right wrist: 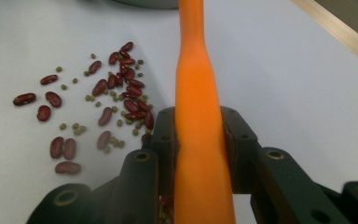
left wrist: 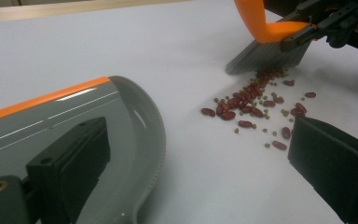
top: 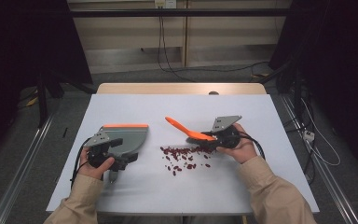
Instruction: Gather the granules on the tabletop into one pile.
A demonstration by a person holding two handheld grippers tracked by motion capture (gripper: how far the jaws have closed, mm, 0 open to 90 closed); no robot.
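Note:
A grey dustpan (top: pixel 126 137) with an orange front lip lies on the white table at the left. My left gripper (top: pixel 122 152) sits at its near corner. In the left gripper view its jaws (left wrist: pixel 200 140) stand wide apart, one over the dustpan (left wrist: pixel 74 112), with bare table between them. My right gripper (top: pixel 223 135) is shut on the orange handle of a brush (top: pixel 182 127), whose grey bristles (left wrist: pixel 265 53) touch the table at the edge of scattered red and green beans (top: pixel 184 156). The right gripper view shows the handle (right wrist: pixel 198 93) clamped between the jaws and the beans (right wrist: pixel 116 93) to its left.
A white sheet (top: pixel 261 177) covers the table, with a wooden edge (top: pixel 182 87) at the far side. Cables trail on the floor behind and to the right. Metal rails run along both sides of the table.

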